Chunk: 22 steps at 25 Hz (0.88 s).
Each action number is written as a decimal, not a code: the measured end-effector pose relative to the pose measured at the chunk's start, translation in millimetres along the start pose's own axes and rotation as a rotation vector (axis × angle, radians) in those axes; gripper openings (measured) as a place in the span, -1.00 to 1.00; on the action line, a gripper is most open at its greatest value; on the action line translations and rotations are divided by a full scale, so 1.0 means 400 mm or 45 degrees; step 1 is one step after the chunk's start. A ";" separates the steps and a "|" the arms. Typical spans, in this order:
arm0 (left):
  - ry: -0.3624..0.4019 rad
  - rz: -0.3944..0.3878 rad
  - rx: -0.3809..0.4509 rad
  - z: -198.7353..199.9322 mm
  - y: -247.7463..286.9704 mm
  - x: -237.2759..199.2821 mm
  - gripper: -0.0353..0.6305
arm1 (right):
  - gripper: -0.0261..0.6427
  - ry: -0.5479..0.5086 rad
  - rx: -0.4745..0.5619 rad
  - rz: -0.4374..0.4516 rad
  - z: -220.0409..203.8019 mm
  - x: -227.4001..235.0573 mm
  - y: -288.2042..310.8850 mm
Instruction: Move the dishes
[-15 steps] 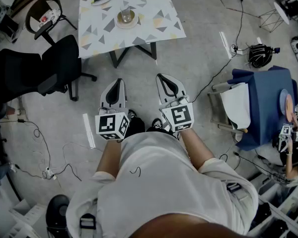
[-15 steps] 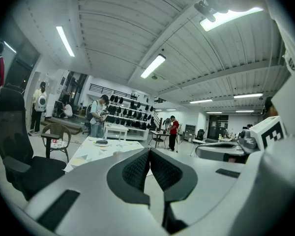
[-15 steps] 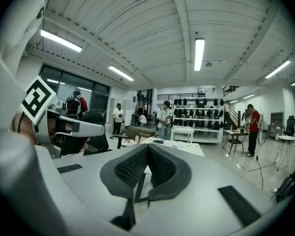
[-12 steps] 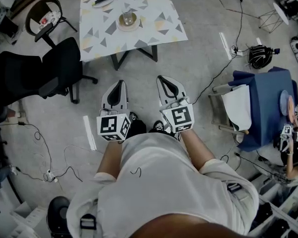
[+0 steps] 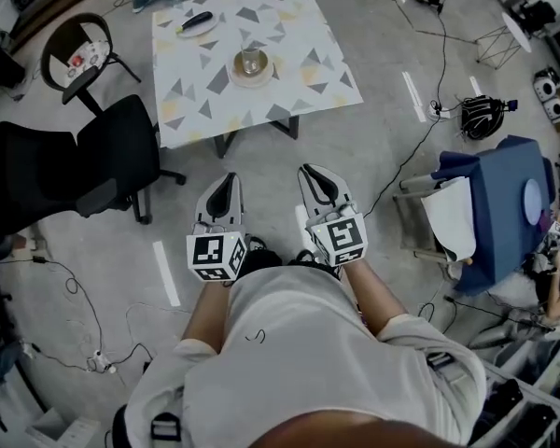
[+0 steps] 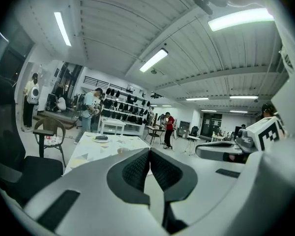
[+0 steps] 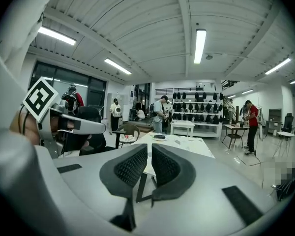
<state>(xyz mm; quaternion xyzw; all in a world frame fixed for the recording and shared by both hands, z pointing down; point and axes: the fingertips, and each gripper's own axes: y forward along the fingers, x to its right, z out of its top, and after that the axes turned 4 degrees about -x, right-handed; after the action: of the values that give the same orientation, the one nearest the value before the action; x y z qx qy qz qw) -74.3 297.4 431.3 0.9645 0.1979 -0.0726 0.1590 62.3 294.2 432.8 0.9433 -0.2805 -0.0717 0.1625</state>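
L gripper (image 5: 226, 179) & R gripper (image 5: 311, 170) are low in front of the person, over the floor. Both have jaws pressed together w/ nothing in them. The dishes are well ahead on the table (image 5: 289, 35): a plate (image 5: 236, 71) w/ a glass (image 5: 250, 60) on it (near the middle) & a 2nd plate (image 5: 182, 30) at the far left corner. A black chair (image 5: 84, 161) stands left of the table.
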 end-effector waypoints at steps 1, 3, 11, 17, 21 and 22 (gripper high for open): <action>0.001 -0.010 -0.012 -0.006 0.000 -0.015 -0.83 | -0.90 0.003 -0.010 -0.003 -0.002 -0.008 0.011; -0.001 -0.027 -0.034 -0.014 0.004 -0.045 -0.83 | -0.86 0.011 -0.029 -0.015 -0.002 -0.022 0.031; -0.057 -0.048 -0.057 -0.028 0.035 -0.099 -0.83 | -0.63 0.031 -0.115 0.020 0.001 -0.052 0.101; -0.067 -0.027 -0.068 -0.025 0.117 -0.149 -0.83 | -0.62 0.016 -0.101 0.028 0.006 0.004 0.195; -0.061 0.018 -0.060 0.011 0.207 -0.187 -0.83 | -0.61 -0.008 -0.072 0.066 0.028 0.071 0.286; -0.058 0.027 -0.065 0.021 0.232 -0.198 -0.83 | -0.61 -0.011 -0.064 0.078 0.041 0.087 0.311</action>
<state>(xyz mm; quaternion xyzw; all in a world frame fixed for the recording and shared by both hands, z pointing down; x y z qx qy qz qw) -109.5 185.4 465.4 0.9603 0.1858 -0.0876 0.1888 24.5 172.3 459.1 0.9296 -0.3080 -0.0777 0.1871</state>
